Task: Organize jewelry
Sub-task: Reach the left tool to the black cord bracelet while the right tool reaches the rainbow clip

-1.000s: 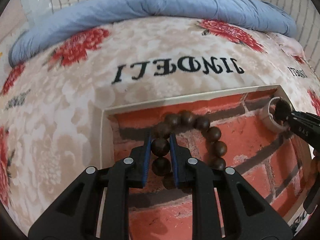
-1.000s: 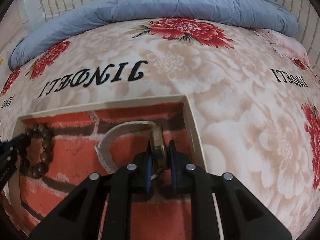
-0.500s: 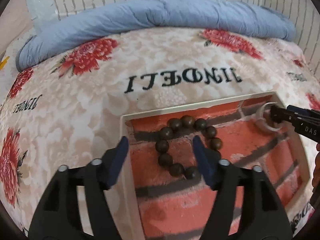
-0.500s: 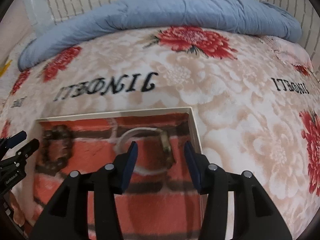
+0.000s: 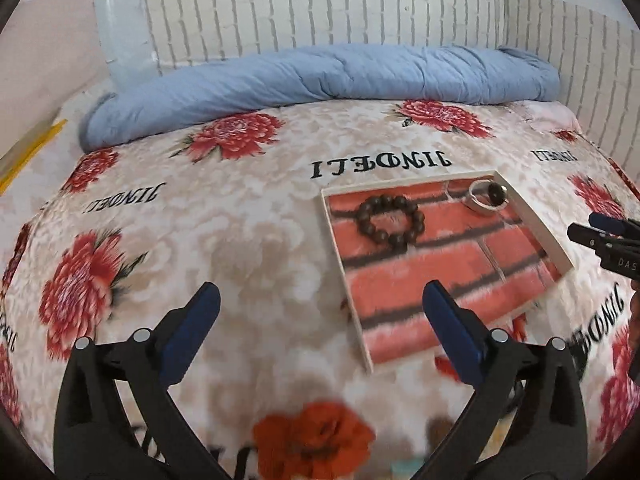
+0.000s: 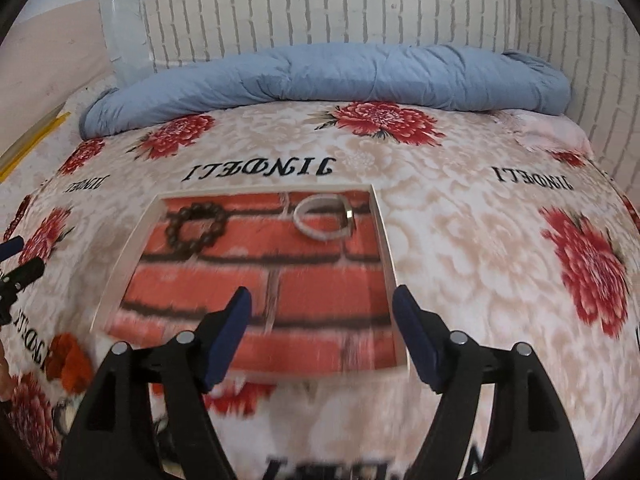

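Observation:
A shallow white-rimmed tray (image 5: 532, 222) (image 6: 385, 256) with a red brick-pattern floor lies on the flowered bedspread. Inside it rest a dark wooden bead bracelet (image 5: 390, 218) (image 6: 197, 229) at the far left and a white-strapped watch (image 5: 486, 199) (image 6: 326, 216) at the far right. My left gripper (image 5: 320, 308) hovers well back from the tray, its jaws still opening, with nothing between them. My right gripper (image 6: 322, 312) hangs over the tray's near part, its jaws also opening and empty. Each gripper's tips show at the edge of the other view.
A rolled blue quilt (image 5: 320, 80) lies along the far side of the bed, before a white brick-pattern wall (image 5: 320, 8). The flowered bedspread (image 5: 160, 220) stretches left and right of the tray. Blurred small items sit near the bottom edge in the right wrist view.
Both grippers let go, the left of the bead bracelet and the right of the watch, opened wide, and pulled back and up from the tray. Bracelet and watch stay in the tray.

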